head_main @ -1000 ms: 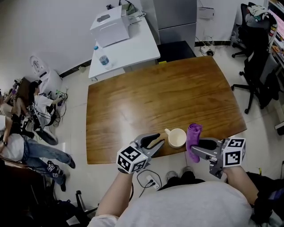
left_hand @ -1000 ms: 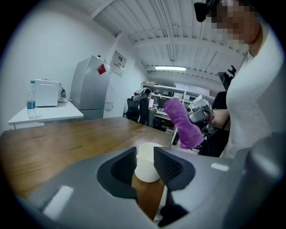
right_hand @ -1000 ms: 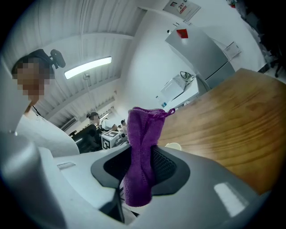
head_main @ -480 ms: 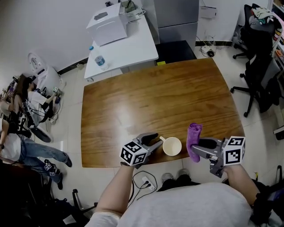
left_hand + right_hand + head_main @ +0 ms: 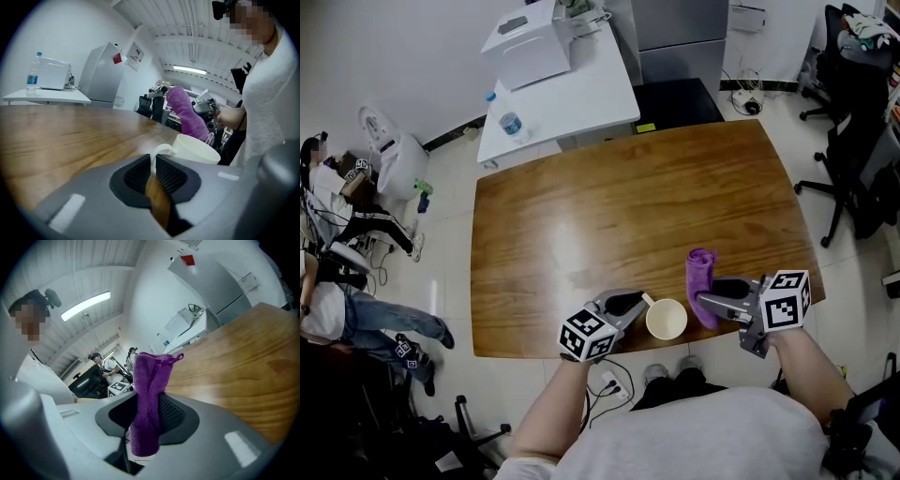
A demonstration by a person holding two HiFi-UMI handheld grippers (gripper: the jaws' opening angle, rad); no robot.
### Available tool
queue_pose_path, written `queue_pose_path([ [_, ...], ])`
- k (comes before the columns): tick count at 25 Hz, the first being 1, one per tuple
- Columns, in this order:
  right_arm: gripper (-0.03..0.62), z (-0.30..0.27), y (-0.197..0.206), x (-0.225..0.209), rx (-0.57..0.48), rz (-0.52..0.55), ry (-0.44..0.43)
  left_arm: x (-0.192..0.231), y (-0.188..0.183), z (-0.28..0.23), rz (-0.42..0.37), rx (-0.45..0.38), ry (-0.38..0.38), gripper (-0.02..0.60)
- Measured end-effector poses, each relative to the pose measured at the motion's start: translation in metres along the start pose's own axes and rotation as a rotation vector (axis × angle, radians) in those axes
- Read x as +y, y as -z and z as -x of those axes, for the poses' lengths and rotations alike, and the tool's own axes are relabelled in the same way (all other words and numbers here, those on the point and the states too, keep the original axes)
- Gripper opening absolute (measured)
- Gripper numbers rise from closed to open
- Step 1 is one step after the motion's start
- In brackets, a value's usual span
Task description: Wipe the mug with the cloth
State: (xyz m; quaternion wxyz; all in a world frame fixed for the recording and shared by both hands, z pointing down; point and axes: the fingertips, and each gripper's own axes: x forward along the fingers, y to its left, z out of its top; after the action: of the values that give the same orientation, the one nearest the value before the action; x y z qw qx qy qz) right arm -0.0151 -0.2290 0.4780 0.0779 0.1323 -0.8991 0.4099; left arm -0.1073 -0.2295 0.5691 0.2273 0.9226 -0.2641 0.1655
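1. The left gripper (image 5: 634, 302) is closing its jaws narrowly on the handle (image 5: 157, 151) of the white mug (image 5: 667, 320), which stands at the near edge of the wooden table (image 5: 628, 206). The grip should seat firmly first.
2. The right gripper (image 5: 705, 301) is clamped on the purple cloth (image 5: 701, 279), just right of the mug.
3. Press the cloth's free end against the mug's wall and keep the mug from tipping off the near edge.
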Motion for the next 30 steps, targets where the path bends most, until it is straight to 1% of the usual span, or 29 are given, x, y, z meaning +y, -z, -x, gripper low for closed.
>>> queue_pose_path([
  [2, 0.135, -0.009, -0.004, -0.007, 0.019, 0.01, -0.01, -0.001, 0.0, -0.001, 0.001, 0.002, -0.002, 0.032],
  [6, 0.135, -0.029, -0.015, -0.012, 0.026, 0.026, -0.05, -0.001, -0.001, -0.002, 0.006, -0.004, -0.01, 0.032],
  [10, 0.135, -0.051, -0.016, -0.018, 0.065, 0.048, -0.09, 0.001, -0.002, 0.0, 0.016, -0.014, -0.02, 0.032],
  [17, 0.135, -0.077, -0.002, -0.029, 0.112, -0.046, -0.158, 0.003, -0.004, -0.003, 0.063, -0.041, -0.032, 0.034],
  [19, 0.135, -0.082, 0.004, -0.031, 0.132, -0.06, -0.166, 0.005, -0.004, -0.002, 0.074, -0.048, -0.036, 0.034],
  [21, 0.135, -0.085, 0.012, -0.036, 0.169, -0.06, -0.151, 0.007, -0.005, -0.001, 0.089, -0.058, -0.039, 0.035],
  [25, 0.135, -0.09, 0.035, -0.055, 0.263, -0.035, -0.056, 0.007, -0.005, -0.001, 0.1, -0.068, -0.044, 0.037],
  [28, 0.135, -0.094, 0.041, -0.061, 0.281, -0.032, -0.026, 0.008, -0.005, -0.002, 0.1, -0.07, -0.045, 0.037],
  [30, 0.135, -0.097, 0.043, -0.062, 0.288, -0.006, -0.005, 0.009, -0.005, -0.001, 0.101, -0.07, -0.047, 0.037],
])
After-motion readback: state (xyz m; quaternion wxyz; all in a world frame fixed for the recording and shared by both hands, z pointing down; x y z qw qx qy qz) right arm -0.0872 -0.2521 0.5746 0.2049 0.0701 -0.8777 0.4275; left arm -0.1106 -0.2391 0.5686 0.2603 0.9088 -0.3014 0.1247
